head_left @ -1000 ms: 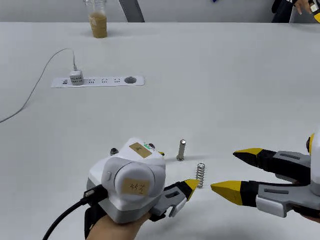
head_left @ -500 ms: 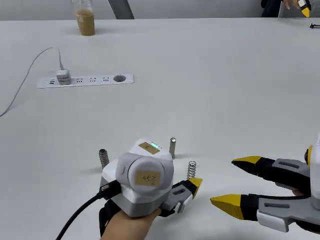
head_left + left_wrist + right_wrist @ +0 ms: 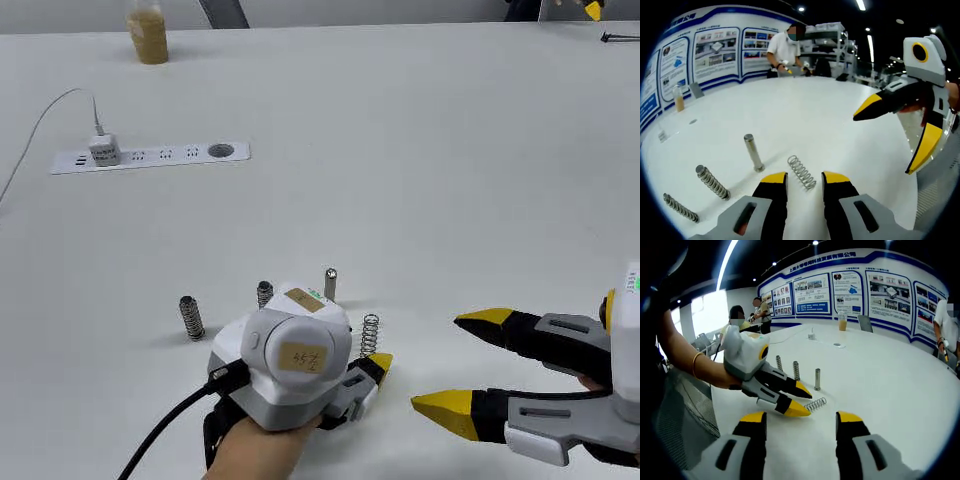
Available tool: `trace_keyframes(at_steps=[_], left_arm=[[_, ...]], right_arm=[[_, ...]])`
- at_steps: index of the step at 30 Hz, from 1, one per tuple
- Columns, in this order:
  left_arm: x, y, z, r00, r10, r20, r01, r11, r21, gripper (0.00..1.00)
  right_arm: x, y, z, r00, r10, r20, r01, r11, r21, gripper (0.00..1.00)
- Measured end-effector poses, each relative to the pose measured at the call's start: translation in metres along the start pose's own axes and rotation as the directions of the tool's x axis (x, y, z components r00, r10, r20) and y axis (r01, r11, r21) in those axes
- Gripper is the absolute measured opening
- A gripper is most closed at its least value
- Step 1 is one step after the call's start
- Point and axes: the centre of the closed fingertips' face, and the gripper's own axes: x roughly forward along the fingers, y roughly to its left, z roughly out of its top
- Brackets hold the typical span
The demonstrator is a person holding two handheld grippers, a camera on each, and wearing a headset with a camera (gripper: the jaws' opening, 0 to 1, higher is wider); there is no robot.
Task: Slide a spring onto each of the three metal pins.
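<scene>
A bare metal pin (image 3: pixel 330 283) (image 3: pixel 752 151) (image 3: pixel 817 379) stands upright on the white table. To its left stand two pins with springs on them (image 3: pixel 264 293) (image 3: pixel 190 317). A loose spring (image 3: pixel 369 335) (image 3: pixel 801 171) (image 3: pixel 815 403) lies on the table just right of the bare pin. My left gripper (image 3: pixel 378 362) (image 3: pixel 805 177) (image 3: pixel 801 400) is open a narrow gap, its tips at the spring's near end without touching it. My right gripper (image 3: pixel 460 362) (image 3: pixel 800 417) (image 3: pixel 885 145) hangs wide open to the right of the spring, holding nothing.
A white power strip (image 3: pixel 150 156) with a plugged charger (image 3: pixel 102 150) lies at the far left. Behind it stands a cup of brown drink (image 3: pixel 148 35). A person (image 3: pixel 785 47) works at the table's far side.
The head camera has swung right, and the two spring-loaded pins have come out from behind the left gripper's body. The left gripper edged a little to the right. The spring has not moved.
</scene>
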Motion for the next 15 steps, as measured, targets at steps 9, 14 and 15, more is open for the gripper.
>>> trace_keyframes(at_steps=[9,14,15], left_arm=[[0.0044,-0.0001,-0.0064,0.9995,0.006,-0.032,-0.005,1.000,0.021,0.23],[0.0034,0.0010,-0.0069,0.9994,0.017,-0.030,-0.016,0.999,0.028,0.19],[0.0031,0.0009,-0.0072,0.9993,0.020,-0.031,-0.019,0.999,0.032,0.17]], right_arm=[[-0.0014,-0.0033,-0.0014,0.9999,-0.015,0.007,0.015,1.000,0.015,0.57],[-0.0016,-0.0045,-0.0024,0.9997,-0.022,0.007,0.022,1.000,0.020,0.57],[-0.0016,-0.0047,-0.0024,0.9997,-0.024,0.007,0.024,1.000,0.020,0.57]])
